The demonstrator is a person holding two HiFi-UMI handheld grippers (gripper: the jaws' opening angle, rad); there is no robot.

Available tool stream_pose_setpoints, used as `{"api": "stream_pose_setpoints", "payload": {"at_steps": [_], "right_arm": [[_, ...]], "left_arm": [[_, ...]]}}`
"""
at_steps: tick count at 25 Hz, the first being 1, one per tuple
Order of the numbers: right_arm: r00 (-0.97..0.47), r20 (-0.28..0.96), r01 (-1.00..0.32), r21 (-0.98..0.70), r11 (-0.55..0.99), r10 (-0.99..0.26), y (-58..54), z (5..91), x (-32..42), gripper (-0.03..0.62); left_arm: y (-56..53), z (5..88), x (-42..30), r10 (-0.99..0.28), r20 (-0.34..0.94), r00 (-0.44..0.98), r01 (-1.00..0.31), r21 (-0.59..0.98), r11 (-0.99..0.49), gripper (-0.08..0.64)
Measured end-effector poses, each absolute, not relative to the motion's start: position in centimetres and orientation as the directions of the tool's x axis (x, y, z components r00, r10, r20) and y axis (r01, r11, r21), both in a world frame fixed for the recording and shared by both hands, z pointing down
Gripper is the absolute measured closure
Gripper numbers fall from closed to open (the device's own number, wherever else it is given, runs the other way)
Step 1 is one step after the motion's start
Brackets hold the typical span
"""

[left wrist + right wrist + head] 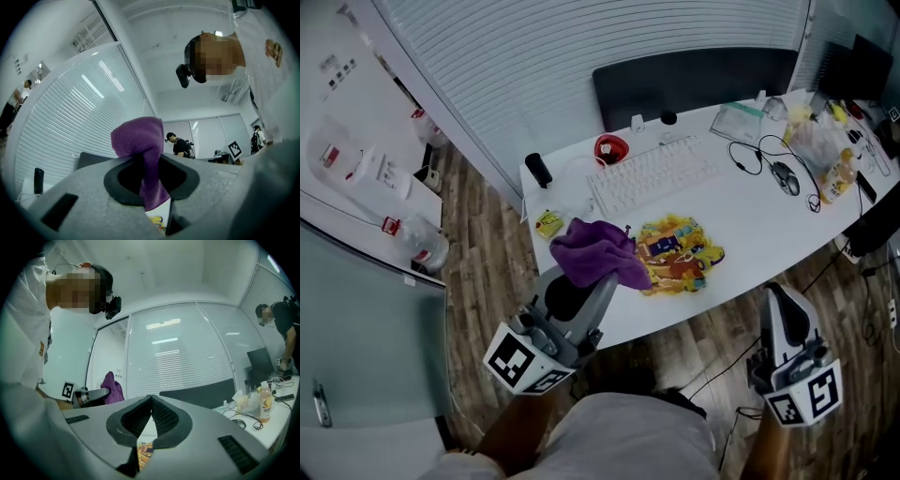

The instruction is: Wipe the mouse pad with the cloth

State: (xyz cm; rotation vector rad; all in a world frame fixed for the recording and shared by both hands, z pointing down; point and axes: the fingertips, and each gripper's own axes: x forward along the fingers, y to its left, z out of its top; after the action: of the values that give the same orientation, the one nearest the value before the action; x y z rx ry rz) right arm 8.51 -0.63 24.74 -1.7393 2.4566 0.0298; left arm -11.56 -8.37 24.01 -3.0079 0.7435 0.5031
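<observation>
A purple cloth [598,253] hangs bunched from my left gripper [602,281], which is shut on it at the desk's near edge. In the left gripper view the cloth [143,145] stands up between the pressed jaws. The colourful mouse pad [678,253] lies flat on the white desk [750,216], just right of the cloth. My right gripper [780,298] hovers off the desk's front edge, lower right, jaws shut and empty. In the right gripper view the jaws [151,405] meet, with the cloth [112,387] far off to the left.
A white keyboard [656,173] lies behind the mouse pad. A red object [611,148], a black cylinder [538,170] and a yellow packet [548,223] sit at the desk's left. A mouse with cables [785,176] and a bottle [842,173] are at the right. A black chair back [694,80] stands behind.
</observation>
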Motion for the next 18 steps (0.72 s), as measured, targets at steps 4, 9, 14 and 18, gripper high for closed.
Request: {"api": "stream_pose_setpoints", "payload": {"at_steps": [4, 9, 14, 18], "right_arm": [[-0.323, -0.081, -0.943, -0.057, 0.327, -0.943, -2.6, 25.4, 8.7, 0.581], [-0.325, -0.031, -0.944, -0.052, 0.326, -0.945, -4.5, 26.8, 9.0, 0.581], [-0.339, 0.02, -0.94, -0.047, 0.338, -0.94, -6.0, 28.3, 9.5, 0.58], [-0.35, 0.054, -0.937, -0.046, 0.348, -0.935, -7.2, 29.4, 9.9, 0.58]], "left_arm": [[-10.0, 24.3, -11.2, -0.451, -0.299, 0.841, -0.446, 0.089, -0.891, 0.479], [-11.1, 24.9, -10.7, -0.454, -0.279, 0.846, -0.442, 0.109, -0.89, 0.479], [-11.9, 26.1, -9.6, -0.463, -0.23, 0.856, -0.445, 0.13, -0.886, 0.479], [-12.5, 26.9, -8.5, -0.478, -0.187, 0.858, -0.454, 0.161, -0.877, 0.479]]}}
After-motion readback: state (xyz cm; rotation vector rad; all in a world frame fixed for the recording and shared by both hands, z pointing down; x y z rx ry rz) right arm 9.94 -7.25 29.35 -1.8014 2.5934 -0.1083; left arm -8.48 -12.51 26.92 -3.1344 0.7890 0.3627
